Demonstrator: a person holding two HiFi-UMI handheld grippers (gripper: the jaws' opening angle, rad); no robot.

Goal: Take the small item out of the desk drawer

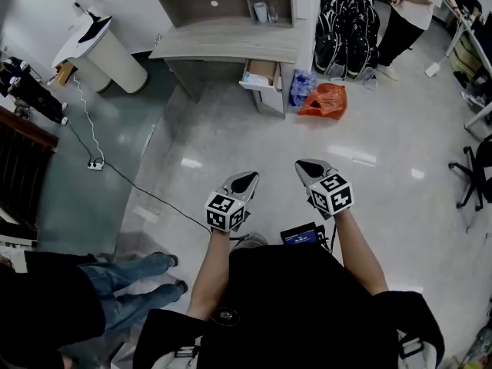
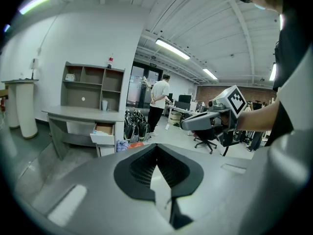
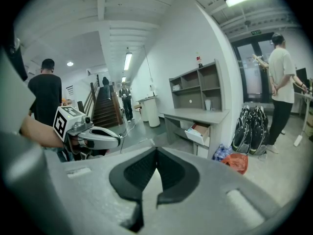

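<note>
The grey desk [image 1: 231, 43] stands far ahead across the floor, with its small white drawer [image 1: 260, 75] pulled open. Something pale and brownish lies inside; I cannot make out a small item. The same drawer [image 2: 103, 129] appears in the left gripper view, and the drawer [image 3: 199, 131] in the right gripper view. My left gripper [image 1: 247, 180] and right gripper [image 1: 307, 167] are held side by side in front of me, well short of the desk. Both point toward it. The left gripper [image 2: 156, 146] has its jaws closed together with nothing between them, as does the right gripper [image 3: 156, 150].
An orange bag [image 1: 323, 100] and a blue bag [image 1: 301, 87] lie on the floor beside the drawer. Black bags [image 1: 346, 33] stand right of the desk, next to a standing person [image 1: 411, 10]. A cable with a power strip [image 1: 94, 164] crosses the floor at left. Someone's legs [image 1: 131, 275] are at lower left.
</note>
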